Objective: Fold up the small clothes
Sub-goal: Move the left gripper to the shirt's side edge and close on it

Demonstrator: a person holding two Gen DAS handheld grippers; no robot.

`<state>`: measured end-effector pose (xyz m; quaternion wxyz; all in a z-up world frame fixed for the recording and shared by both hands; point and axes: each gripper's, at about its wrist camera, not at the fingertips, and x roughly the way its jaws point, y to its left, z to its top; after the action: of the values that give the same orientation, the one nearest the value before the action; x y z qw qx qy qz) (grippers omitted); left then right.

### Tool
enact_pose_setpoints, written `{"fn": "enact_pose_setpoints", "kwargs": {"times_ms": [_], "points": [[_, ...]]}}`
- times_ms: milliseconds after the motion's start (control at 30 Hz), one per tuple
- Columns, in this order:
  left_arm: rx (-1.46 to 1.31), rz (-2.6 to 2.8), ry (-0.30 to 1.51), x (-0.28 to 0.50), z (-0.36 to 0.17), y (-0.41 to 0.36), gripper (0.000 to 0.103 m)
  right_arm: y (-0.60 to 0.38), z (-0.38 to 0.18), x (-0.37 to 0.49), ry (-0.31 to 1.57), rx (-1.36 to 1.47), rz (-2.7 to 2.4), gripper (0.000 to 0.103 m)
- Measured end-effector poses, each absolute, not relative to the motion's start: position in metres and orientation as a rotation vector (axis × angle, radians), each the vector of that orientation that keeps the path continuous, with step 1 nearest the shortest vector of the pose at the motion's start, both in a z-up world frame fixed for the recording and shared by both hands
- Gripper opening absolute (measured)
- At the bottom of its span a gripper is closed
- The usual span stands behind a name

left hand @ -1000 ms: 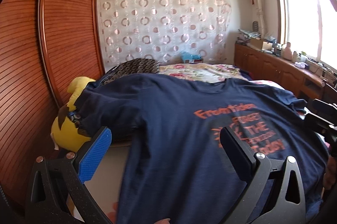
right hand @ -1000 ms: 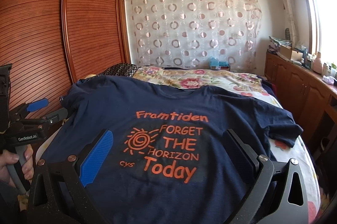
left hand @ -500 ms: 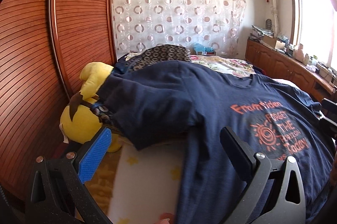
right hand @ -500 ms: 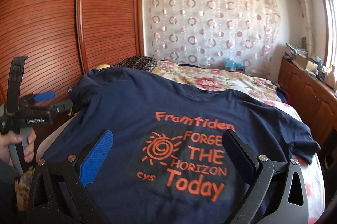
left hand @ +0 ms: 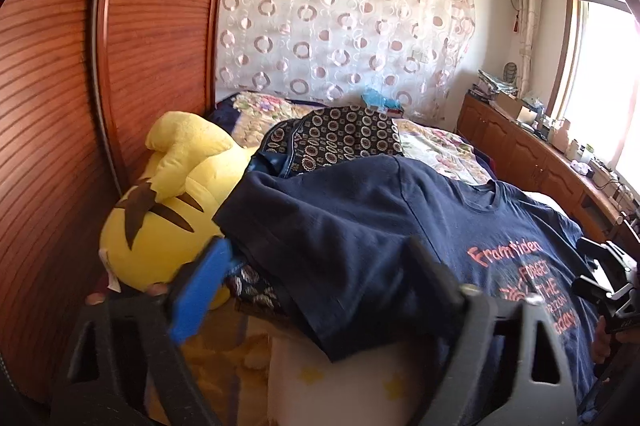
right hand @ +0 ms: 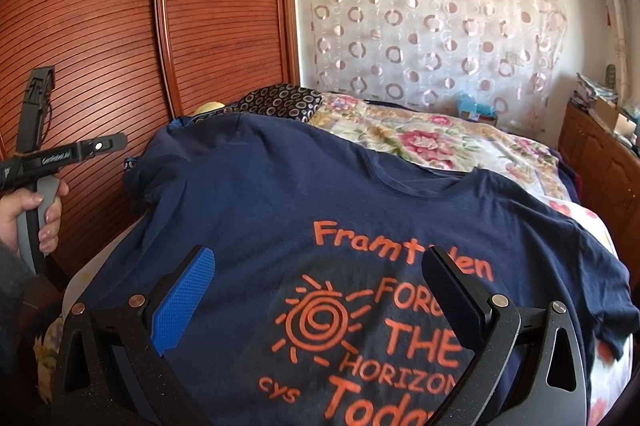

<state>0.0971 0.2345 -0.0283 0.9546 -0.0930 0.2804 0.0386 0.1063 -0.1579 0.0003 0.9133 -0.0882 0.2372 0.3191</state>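
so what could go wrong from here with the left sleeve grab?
Left gripper has just been closing with the navy t-shirt's sleeve near its jaws, but a patterned cloth lies right under the sleeve hem, so it may pinch both. The yellow plush toy sits against the sleeve and could get dragged along.

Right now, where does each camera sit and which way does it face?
Left wrist: on the left hand-held gripper, aimed at the navy T-shirt sleeve beside the yellow plush toy; own fingers only.
Right wrist: on the right hand-held gripper, over the shirt's orange print; the person's left hand shows.
Shared: T-shirt, circle-patterned curtain.
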Motion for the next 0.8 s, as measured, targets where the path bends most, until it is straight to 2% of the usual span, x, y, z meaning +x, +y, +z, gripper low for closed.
{"fn": "enact_pose_setpoints", "kwargs": {"times_ms": [133, 300, 367, 433, 467, 533, 633, 800], "points": [[-0.205, 0.055, 0.603, 0.113, -0.036, 0.238, 0.064, -0.146, 0.001, 0.123, 0.507, -0.199, 0.678, 0.103], [-0.202, 0.084, 0.662, 0.132, -0.051, 0.249, 0.061, -0.139, 0.002, 0.144, 0.531, -0.208, 0.708, 0.103], [-0.219, 0.078, 0.677, 0.135, -0.056, 0.252, 0.053, -0.138, 0.001, 0.15, 0.539, -0.206, 0.719, 0.103], [-0.218, 0.073, 0.695, 0.136, -0.059, 0.251, 0.035, -0.139, 0.002, 0.154, 0.541, -0.204, 0.728, 0.103], [-0.213, 0.069, 0.699, 0.136, -0.06, 0.25, 0.032, -0.14, 0.001, 0.156, 0.541, -0.205, 0.73, 0.103], [-0.187, 0.066, 0.706, 0.134, -0.061, 0.247, 0.017, -0.139, 0.001, 0.157, 0.54, -0.205, 0.737, 0.103], [-0.168, 0.071, 0.706, 0.129, -0.06, 0.242, 0.006, -0.137, 0.0, 0.16, 0.537, -0.201, 0.746, 0.103], [-0.14, 0.085, 0.689, 0.123, -0.051, 0.24, 0.0, -0.136, -0.003, 0.161, 0.527, -0.187, 0.749, 0.103]]}}
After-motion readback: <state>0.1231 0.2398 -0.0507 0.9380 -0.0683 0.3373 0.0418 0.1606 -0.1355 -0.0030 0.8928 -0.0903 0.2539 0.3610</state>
